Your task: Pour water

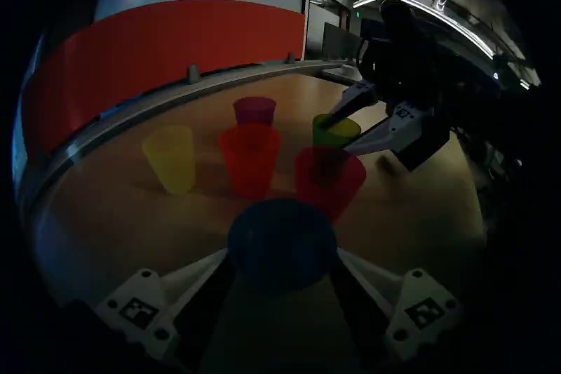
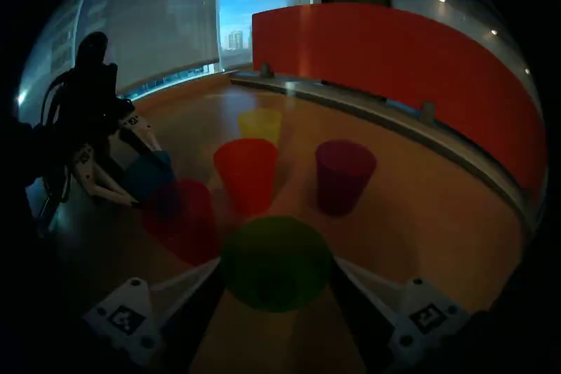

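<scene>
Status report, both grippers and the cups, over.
Left gripper shut on blue cup. Right gripper shut on green cup. Four other cups standing on table between them.

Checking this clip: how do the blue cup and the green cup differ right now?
Colour: the translucent blue plastic cup is dark blue, the translucent green plastic cup yellowish green. Holder: the blue cup sits between the tongs of the left gripper, the green cup between those of the right gripper. Shared: both are tapered tumblers, each gripped on both sides.
</scene>
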Action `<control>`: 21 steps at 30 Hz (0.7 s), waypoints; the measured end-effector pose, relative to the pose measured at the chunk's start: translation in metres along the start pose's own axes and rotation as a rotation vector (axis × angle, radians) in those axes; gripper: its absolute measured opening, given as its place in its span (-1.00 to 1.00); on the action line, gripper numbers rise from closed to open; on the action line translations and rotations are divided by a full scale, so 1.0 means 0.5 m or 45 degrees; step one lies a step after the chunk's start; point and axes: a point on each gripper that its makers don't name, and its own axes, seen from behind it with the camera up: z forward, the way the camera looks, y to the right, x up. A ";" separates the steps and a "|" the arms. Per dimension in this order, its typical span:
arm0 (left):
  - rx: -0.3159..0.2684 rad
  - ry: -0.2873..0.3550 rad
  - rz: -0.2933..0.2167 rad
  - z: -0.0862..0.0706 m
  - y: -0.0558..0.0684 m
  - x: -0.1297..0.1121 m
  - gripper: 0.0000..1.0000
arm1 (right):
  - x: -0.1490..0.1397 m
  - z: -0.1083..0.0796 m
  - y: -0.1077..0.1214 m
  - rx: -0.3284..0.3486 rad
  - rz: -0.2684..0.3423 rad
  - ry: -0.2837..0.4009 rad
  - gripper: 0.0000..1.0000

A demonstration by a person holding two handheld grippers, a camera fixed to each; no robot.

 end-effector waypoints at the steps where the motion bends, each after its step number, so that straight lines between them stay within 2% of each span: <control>1: 0.000 0.001 -0.002 0.000 0.000 0.000 0.71 | 0.000 0.001 0.000 0.001 0.002 0.001 0.85; 9: 0.004 0.005 -0.002 -0.005 0.000 0.000 0.71 | 0.001 -0.004 -0.003 0.010 0.012 0.010 0.81; 15: 0.011 0.029 0.007 -0.020 0.005 0.013 0.71 | 0.018 -0.025 -0.008 0.003 0.004 0.031 0.81; 21: 0.025 0.088 -0.016 -0.045 0.010 0.043 0.71 | 0.046 -0.057 -0.016 -0.012 -0.006 0.061 0.81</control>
